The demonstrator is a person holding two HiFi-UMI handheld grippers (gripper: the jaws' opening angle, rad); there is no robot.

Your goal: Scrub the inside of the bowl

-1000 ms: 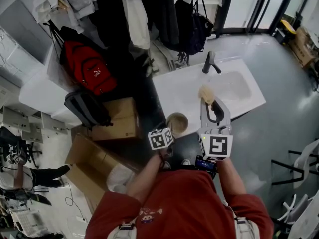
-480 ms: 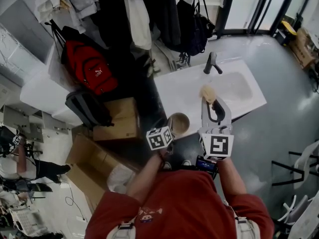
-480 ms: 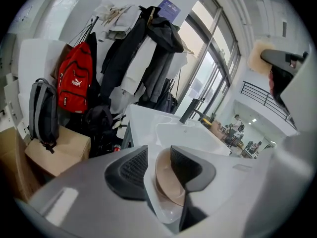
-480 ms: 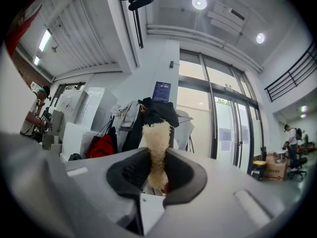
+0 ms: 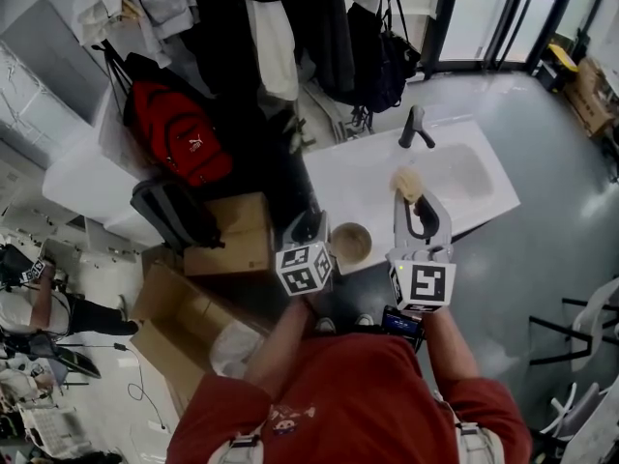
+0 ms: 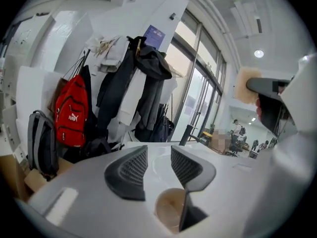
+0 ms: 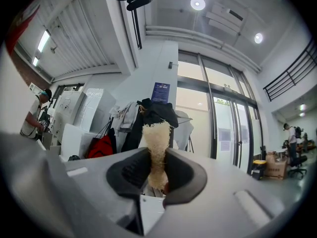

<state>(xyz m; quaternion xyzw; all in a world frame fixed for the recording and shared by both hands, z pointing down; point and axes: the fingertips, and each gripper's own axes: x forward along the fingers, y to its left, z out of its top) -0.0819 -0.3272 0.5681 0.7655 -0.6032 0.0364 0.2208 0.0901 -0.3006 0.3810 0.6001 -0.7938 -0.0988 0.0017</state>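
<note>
Right gripper view — scrubber (image 7: 157, 143), clamped between jaws

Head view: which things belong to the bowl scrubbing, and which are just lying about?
Job: bowl; scrubber, clamped in the right claw; left claw, jaws just opened, empty; sink.
Lying about: red backpack; grey backpack; cardboard box; hanging coats.

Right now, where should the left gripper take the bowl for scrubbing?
Probably take the bowl by its near-left rim, one jaw inside, one outside, coming down from above: it stands upright, mouth up, so the thin wall fits. The left gripper has just been opening its jaws, nothing between them. That leaves the far side free for the scrubber in the right gripper.
</note>
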